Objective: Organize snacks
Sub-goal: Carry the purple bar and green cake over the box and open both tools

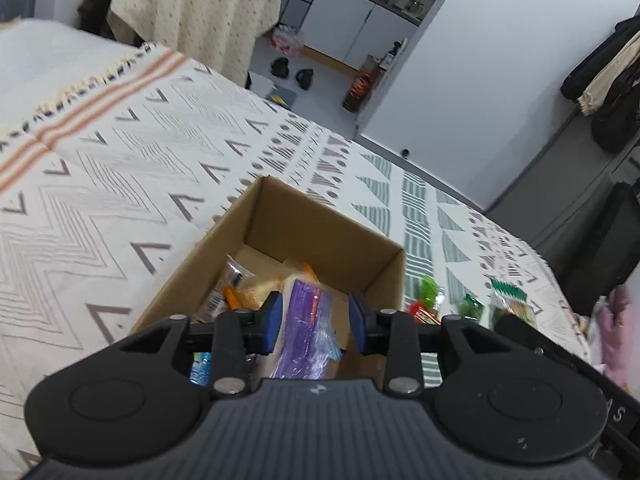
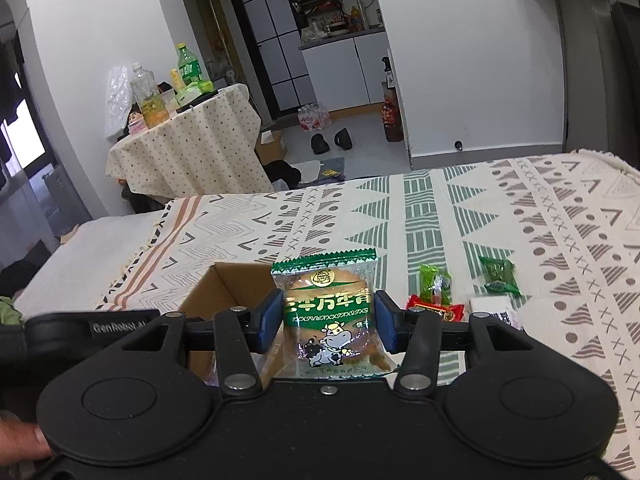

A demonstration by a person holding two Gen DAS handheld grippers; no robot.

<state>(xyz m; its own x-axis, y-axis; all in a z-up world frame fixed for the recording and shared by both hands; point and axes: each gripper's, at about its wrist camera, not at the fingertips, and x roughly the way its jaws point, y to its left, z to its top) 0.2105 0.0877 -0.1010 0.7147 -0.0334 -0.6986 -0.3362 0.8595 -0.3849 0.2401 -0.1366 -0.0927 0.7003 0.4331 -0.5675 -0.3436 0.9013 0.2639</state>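
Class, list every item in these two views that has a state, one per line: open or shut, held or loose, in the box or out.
Cardboard box: open, holding several snacks.
Purple snack packet: in the box, between the pads, not gripped.
Left claw: open.
Right claw: shut on the cow-print biscuit packet, held upright.
Green candies: loose on the blanket.
Red packet: loose outside the box.

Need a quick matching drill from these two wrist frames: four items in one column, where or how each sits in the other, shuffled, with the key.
Items
1. cow-print biscuit packet
2. purple packet
3. cardboard box
4. red wrapper

Places or states
A. open-topped, on the patterned blanket
B. clamped in the right gripper
C. loose on the blanket, right of the box
D. in the box, seen between the open jaws of the left gripper

Pairs: 1-B, 2-D, 3-A, 4-C
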